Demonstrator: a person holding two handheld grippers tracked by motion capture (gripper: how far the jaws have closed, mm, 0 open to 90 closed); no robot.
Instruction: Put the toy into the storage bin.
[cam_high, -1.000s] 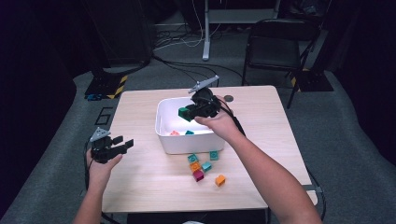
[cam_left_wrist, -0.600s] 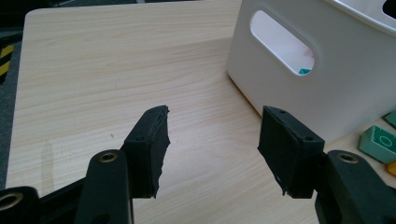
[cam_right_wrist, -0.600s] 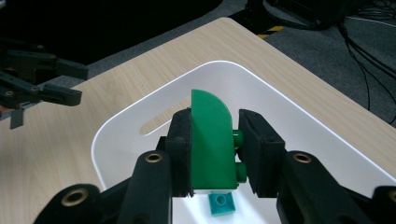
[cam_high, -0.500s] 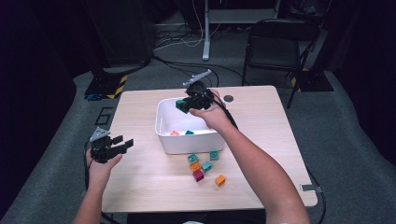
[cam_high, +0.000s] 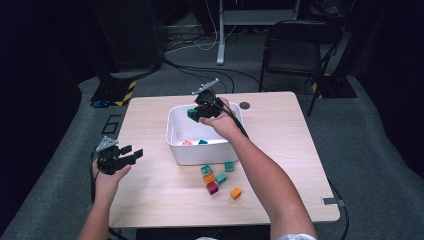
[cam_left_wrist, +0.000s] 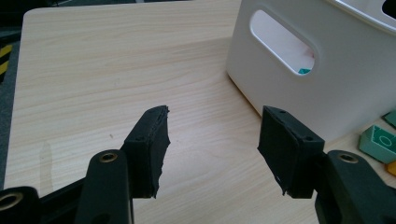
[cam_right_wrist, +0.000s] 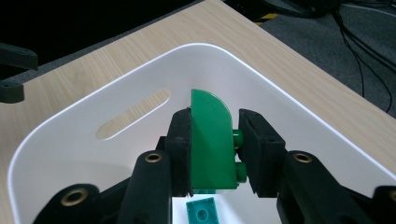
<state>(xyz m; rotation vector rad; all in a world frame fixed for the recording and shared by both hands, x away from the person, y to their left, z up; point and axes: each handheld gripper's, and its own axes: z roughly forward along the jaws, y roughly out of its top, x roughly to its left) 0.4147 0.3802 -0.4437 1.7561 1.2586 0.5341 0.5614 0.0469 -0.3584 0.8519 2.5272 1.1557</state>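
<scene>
Over a pale wooden table (cam_high: 280, 145), the right gripper (cam_high: 199, 113) hangs above the white bin (cam_high: 175, 132) with its jaws clamped on a green block (cam_right_wrist: 212, 140), one rounded end up and its studs pressed against one pad. The block sits over the bin's far half, at about 12 o'clock from the bin's middle. Below it on the bin floor lie a teal block (cam_right_wrist: 202, 211) and, in the high view, a pink piece (cam_high: 186, 143).

The left gripper (cam_high: 127, 154) waits at the bin's 8 o'clock, jaws parted with nothing between them, well apart from the work.

Five more blocks (cam_high: 218, 178), teal, orange and magenta, lie loose on the table at the bin's 5 o'clock.

The step in hand looks to be dropping the green block into the bin. Done well, the person would lower it inside the rim before letting go, keep it off the walls, and part the jaws fully so the studs do not catch on the pad.
</scene>
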